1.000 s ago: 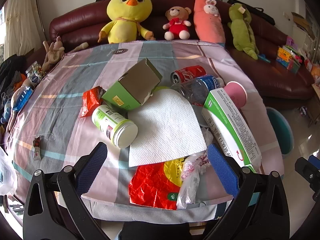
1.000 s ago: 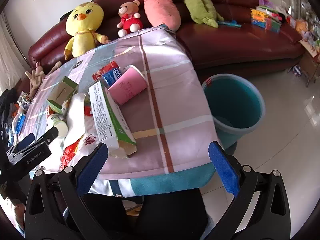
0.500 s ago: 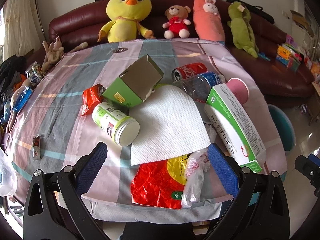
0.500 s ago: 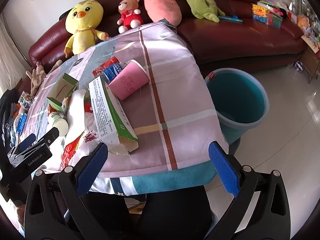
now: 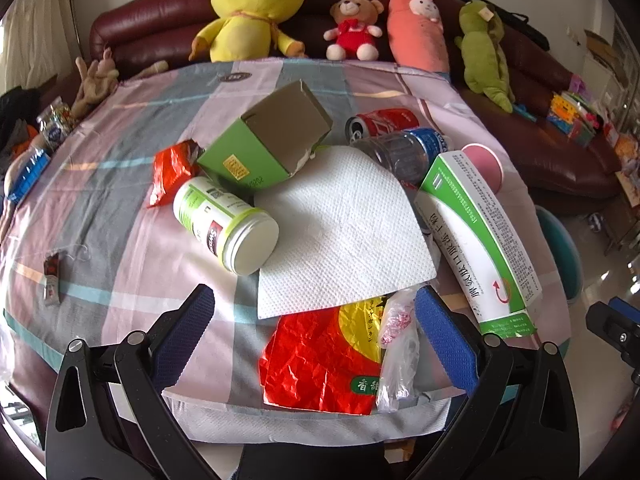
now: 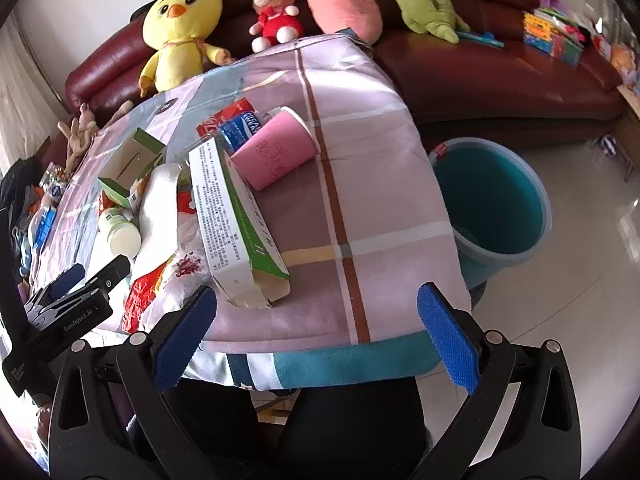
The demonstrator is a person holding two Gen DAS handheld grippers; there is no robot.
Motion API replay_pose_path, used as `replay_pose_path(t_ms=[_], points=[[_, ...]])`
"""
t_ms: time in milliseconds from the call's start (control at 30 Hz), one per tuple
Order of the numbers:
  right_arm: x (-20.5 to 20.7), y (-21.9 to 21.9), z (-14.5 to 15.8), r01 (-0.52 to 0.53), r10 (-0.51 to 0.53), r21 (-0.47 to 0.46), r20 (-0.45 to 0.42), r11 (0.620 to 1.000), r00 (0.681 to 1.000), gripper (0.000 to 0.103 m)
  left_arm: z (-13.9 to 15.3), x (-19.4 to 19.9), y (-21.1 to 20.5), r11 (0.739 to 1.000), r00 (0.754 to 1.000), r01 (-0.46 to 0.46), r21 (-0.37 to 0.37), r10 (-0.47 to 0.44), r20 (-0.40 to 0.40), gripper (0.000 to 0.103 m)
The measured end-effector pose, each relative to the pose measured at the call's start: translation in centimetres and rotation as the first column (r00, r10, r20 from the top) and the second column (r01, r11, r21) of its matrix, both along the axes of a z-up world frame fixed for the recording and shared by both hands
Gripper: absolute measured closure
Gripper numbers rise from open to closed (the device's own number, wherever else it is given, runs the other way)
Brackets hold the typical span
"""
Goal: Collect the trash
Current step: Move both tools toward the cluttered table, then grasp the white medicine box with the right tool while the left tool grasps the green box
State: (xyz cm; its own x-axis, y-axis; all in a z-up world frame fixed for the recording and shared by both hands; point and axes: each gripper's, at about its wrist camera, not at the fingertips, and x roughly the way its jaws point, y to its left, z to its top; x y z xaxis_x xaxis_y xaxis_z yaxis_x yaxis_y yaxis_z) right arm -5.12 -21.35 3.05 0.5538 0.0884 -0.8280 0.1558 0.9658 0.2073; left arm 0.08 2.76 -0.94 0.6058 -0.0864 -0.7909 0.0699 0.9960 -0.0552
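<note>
Trash lies in a heap on the cloth-covered table (image 5: 120,208): a white paper towel (image 5: 344,232), a white-and-green jar (image 5: 226,226), a green carton (image 5: 268,144), a long green-and-white box (image 5: 476,236), a red-and-yellow wrapper (image 5: 324,364), a clear bag (image 5: 396,344), a cola can (image 5: 382,122), a plastic bottle (image 5: 404,150) and a pink cup (image 6: 276,152). My left gripper (image 5: 314,334) is open over the wrapper at the near edge. My right gripper (image 6: 316,334) is open at the table's near right edge, beside the long box (image 6: 236,220). A teal bucket (image 6: 492,200) stands on the floor to the right.
A dark red sofa (image 6: 480,76) with plush toys runs behind and to the right of the table. A small red wrapper (image 5: 170,172) lies left of the carton. Bags and clutter (image 5: 28,160) sit off the table's left side. The left gripper shows in the right wrist view (image 6: 72,304).
Both grippers have moved a little forward toward the table; the trash looks closer. Nothing on the table has moved, and both grippers stay open.
</note>
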Motion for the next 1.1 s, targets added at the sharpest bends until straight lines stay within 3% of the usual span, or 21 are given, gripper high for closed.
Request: replay_pose_path(t_ms=[167, 267, 400, 567, 667, 800, 967, 1100], points=[[1.3, 0.7, 0.1, -0.027, 0.026, -0.032, -0.016, 0.999, 1.000, 0.006, -0.6, 0.7, 0.3, 0.999, 1.000, -0.016, 0.033, 0.016, -0.019, 0.003], [2.1, 1.2, 0.1, -0.048, 0.047, -0.038, -0.029, 0.998, 0.999, 0.006, -0.8, 1.1, 0.9, 1.000, 0.999, -0.009, -0.002, 0.009, -0.040, 0.003], [3.4, 2.0, 0.5, -0.087, 0.085, -0.051, -0.040, 0.995, 0.996, 0.008, -0.9, 1.7, 1.6, 1.000, 0.999, -0.024, 0.009, 0.025, -0.042, 0.003], [5.5, 3.1, 0.7, -0.143, 0.140, -0.044, -0.063, 0.989, 0.988, 0.018, -0.4, 2.9, 3.6, 0.999, 0.999, -0.033, -0.010, 0.033, -0.033, 0.003], [7.2, 4.3, 0.8, -0.184, 0.181, -0.035, -0.076, 0.982, 0.981, 0.021, 0.6, 3.8, 4.5, 0.999, 0.999, -0.031, 0.035, 0.031, -0.010, 0.003], [9.2, 6.2, 0.3, -0.251, 0.245, -0.052, -0.100, 0.967, 0.964, 0.035, 1.8, 5.5, 5.3, 0.996, 1.000, -0.010, 0.087, 0.011, -0.005, 0.003], [11.9, 7.3, -1.4, -0.284, 0.272, -0.054, -0.160, 0.957, 0.949, 0.037, 2.9, 8.6, 5.7, 0.990, 1.000, 0.006, 0.142, -0.004, -0.013, 0.003], [13.2, 7.9, -2.5, -0.316, 0.302, -0.043, -0.193, 0.948, 0.933, 0.048, 3.3, 11.1, 4.7, 0.984, 0.999, 0.043, 0.176, -0.037, -0.034, 0.004]])
